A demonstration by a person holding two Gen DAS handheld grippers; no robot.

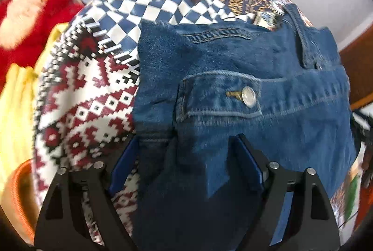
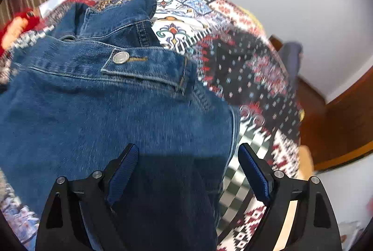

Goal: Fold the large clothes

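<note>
**Denim under both tools — thick, floppy, easy to pinch at a seam**

Denim fills the lower half of both wrist views: a blue jeans-weight garment [image 1: 244,88] lying bunched on a patchwork-print cover [image 1: 88,92] that drapes whatever surface is below — I cannot tell whether that is a bed or a worktop. From the left wrist view the cloth spreads from about 6 o'clock up to 1 o'clock, with a buttoned tab and its metal button [image 1: 249,96] near the middle; from the right wrist view the same button [image 2: 120,57] sits at roughly 10 o'clock and a raised fold stands at 11.

My left tool [image 1: 186,148] is spread wide, a ridge of denim lying between its blue pads but not pressed by them. My right tool [image 2: 188,157] is spread as well, fabric below its gap and nothing pinched.

I judge this cloth heavy for its size, limp yet thick at the hems, and not slippery — the pads should bite well. It will sag and drag when lifted, so I would take it at a stitched edge or the banded seam near the button, one tool on each side, not the loose middle. Doubled layers could slip apart if I catch only the top one.

A red fuzzy item [image 1: 35,15] and yellow cloth [image 1: 14,106] lie at 9 to 10 o'clock in the left view, clear of the denim.
</note>
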